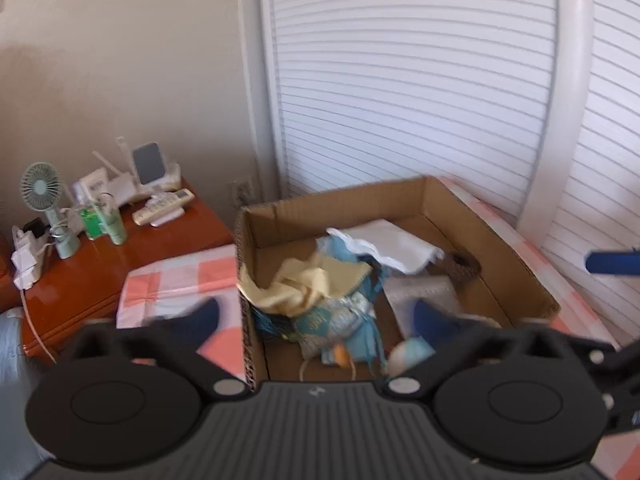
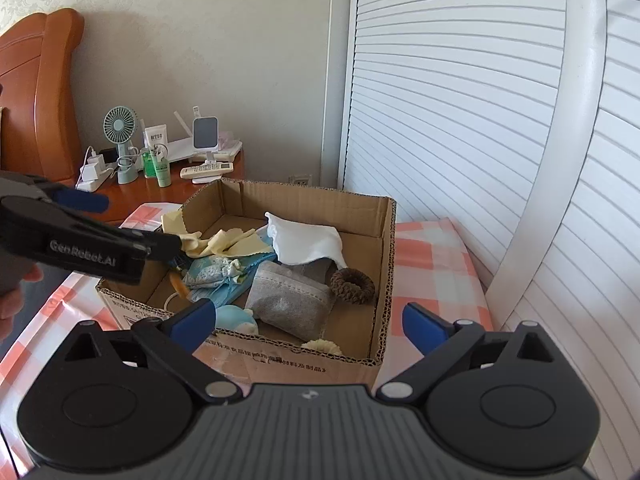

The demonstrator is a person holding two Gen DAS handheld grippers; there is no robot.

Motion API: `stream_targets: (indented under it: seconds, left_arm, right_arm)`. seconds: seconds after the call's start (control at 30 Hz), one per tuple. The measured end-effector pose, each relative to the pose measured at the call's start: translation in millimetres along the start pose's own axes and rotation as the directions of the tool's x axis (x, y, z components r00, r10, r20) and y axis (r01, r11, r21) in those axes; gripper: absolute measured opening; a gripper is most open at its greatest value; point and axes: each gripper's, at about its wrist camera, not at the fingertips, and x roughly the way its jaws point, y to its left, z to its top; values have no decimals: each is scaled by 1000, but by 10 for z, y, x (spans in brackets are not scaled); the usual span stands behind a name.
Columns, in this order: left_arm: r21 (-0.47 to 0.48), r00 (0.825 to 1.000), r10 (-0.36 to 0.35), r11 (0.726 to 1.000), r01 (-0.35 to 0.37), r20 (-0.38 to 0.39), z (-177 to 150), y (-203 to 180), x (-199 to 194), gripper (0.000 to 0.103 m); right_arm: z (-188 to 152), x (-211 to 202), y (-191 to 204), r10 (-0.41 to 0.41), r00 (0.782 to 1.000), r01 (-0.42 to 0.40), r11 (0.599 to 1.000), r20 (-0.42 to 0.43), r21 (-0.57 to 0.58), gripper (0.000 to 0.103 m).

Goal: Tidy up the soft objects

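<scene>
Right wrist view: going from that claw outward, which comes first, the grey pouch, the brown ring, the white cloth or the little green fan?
1. Grey pouch, in the cardboard box, nearest the right claw.
2. Brown ring, just beyond, to the pouch's right.
3. White cloth, toward the box's back.
4. Green fan, far left on the wooden nightstand.

— What's that box sitting on?

— The bed (image 2: 432, 256), on its pink-and-white checked cover. The open cardboard box (image 2: 384, 236) rests straight on it, near the louvred doors.

— And beside the bed?

— A glossy wooden nightstand (image 1: 160, 248). On it stand a small green fan (image 2: 120, 136), a green tube (image 2: 162, 172), a white remote (image 2: 206, 169), a power strip (image 2: 94, 178) and a phone stand (image 2: 206, 136).
</scene>
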Motion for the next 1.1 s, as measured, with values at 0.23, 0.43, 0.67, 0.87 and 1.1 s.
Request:
stream_targets:
  seconds: [0.23, 0.43, 0.67, 0.87, 1.1]
  left_arm:
    - [-13, 997, 75, 997, -75, 35, -33, 20, -126, 102]
    - [-2, 989, 143, 990, -143, 25, -140, -68, -466, 102]
    - [-45, 981, 187, 981, -190, -60, -366, -236, -904, 102]
    - [-76, 976, 202, 975, -208, -85, -471, -314, -1179, 102]
    - [-114, 977, 198, 972, -206, -84, -450, -312, -1340, 102]
  right_arm:
    - [26, -55, 15, -14, 1000, 14, 1000, -19, 17, 102]
    - [12, -135, 22, -48, 996, 53, 996, -71, 69, 102]
    - [-125, -405, 84, -149, 979, 166, 979, -141, 118, 103]
    - [-200, -695, 138, -162, 976, 182, 974, -143, 136, 103]
    - [-178, -849, 189, -161, 980, 177, 974, -119, 138, 103]
